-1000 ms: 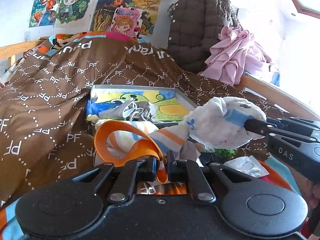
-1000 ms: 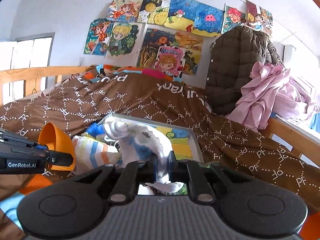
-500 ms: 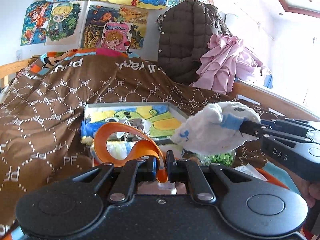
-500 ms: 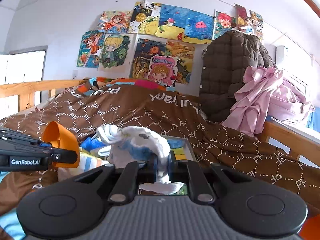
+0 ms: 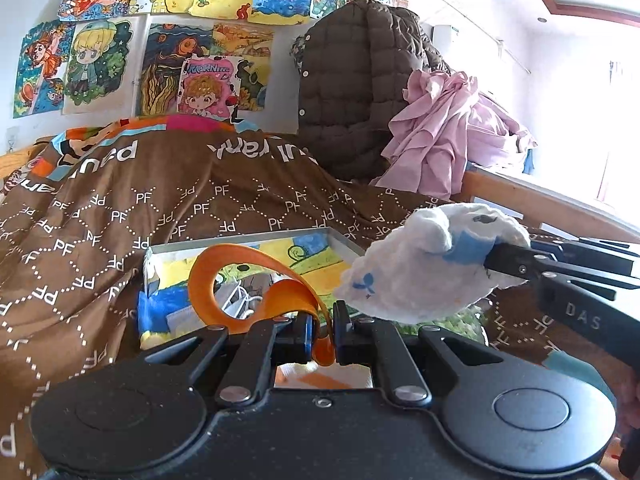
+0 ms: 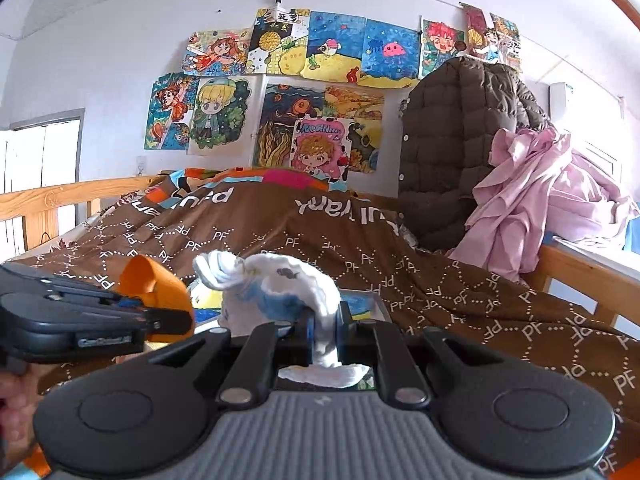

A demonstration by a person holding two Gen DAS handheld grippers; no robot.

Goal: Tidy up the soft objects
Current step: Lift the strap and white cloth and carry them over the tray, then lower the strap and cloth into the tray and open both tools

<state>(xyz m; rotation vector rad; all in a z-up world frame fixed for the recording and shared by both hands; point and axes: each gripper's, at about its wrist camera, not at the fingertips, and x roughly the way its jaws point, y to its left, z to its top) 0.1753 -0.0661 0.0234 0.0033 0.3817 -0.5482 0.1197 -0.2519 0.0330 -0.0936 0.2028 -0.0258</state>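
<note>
My left gripper (image 5: 322, 334) is shut on an orange fabric strap (image 5: 244, 276) that curls up in a loop. My right gripper (image 6: 323, 330) is shut on a white and blue cloth (image 6: 280, 288). In the left wrist view that cloth (image 5: 416, 268) hangs off the right gripper's fingers (image 5: 516, 264) at the right. In the right wrist view the left gripper (image 6: 176, 320) holds the orange strap (image 6: 156, 284) at the left. Both are held above a shallow grey tray (image 5: 240, 240) with a colourful picture lining and a grey mask (image 5: 240, 300) inside.
The tray sits on a brown patterned blanket (image 5: 120, 216) over a bed. A brown quilted jacket (image 5: 360, 92) and pink clothes (image 5: 448, 132) are piled at the back right. A wooden bed rail (image 5: 540, 200) runs along the right. Drawings cover the wall (image 6: 120, 60).
Both grippers have risen with their loads, so the tray sits lower in view. The striped cloth under the orange strap has dropped out of sight.
</note>
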